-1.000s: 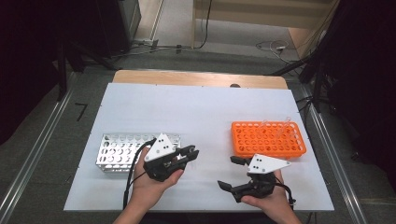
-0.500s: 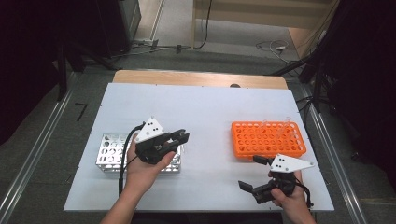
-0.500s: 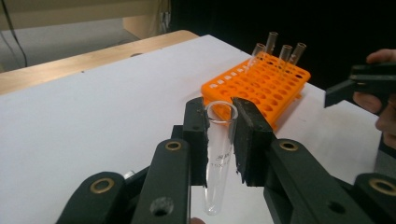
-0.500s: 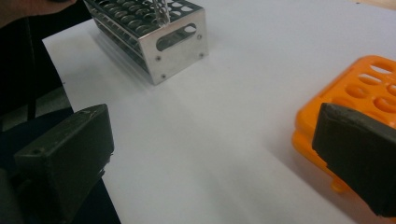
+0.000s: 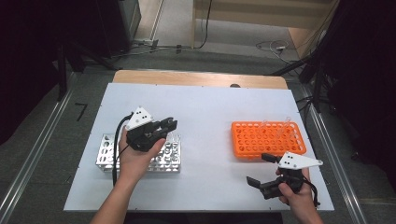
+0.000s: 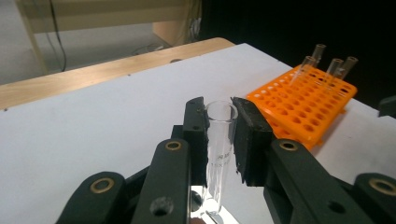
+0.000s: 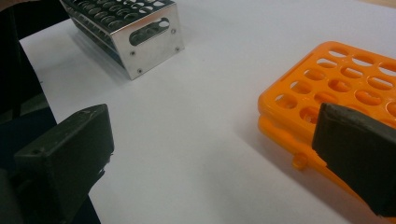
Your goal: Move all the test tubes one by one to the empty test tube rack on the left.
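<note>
Left gripper point(image 5: 169, 125) hovering over the metal rack point(image 5: 170, 158) at frame left in the high view, fingers clamped on a clear glass test tube point(image 6: 219, 140), seen in the left gripper view. Right gripper point(image 5: 260, 169) low near the worktop point(image 5: 205, 107) edge, lower right, fingers just spread wide, empty, beside the orange rack point(image 5: 266, 137).

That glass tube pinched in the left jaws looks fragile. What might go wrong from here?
The left gripper holds a clear test tube by its upper part only, above the metal rack; a knock against the rack's edge might crack it or make it slip. On the way to the orange rack, it may bump the tubes already standing at the far end.
</note>
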A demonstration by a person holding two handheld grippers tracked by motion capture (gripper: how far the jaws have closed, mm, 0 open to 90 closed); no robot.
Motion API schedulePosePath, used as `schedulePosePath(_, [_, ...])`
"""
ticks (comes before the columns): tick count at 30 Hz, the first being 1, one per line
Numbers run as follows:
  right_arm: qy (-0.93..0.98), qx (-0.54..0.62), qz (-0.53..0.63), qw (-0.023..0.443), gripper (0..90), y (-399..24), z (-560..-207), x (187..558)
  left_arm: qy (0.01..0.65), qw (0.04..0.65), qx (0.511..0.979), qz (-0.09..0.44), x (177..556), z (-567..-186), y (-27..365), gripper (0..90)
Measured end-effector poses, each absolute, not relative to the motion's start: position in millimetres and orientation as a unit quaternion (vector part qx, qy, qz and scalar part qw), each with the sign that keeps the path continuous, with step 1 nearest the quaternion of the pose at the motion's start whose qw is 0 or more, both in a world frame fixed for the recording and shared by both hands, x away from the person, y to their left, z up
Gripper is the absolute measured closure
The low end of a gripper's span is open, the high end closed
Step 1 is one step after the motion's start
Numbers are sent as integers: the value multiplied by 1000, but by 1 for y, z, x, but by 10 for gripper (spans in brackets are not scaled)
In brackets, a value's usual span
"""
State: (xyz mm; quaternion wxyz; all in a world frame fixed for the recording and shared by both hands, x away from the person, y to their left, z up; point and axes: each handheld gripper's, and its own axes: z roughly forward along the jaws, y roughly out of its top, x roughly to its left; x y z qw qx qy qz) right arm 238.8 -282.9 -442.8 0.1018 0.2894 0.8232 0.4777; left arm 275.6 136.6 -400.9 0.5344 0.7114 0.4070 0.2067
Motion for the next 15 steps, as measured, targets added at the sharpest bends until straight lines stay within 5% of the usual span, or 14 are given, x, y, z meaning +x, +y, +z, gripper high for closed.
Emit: schedulePosePath(15, [823,288,478,107,0,-283,-443,237,411,512,719,228,285,-421,127,753])
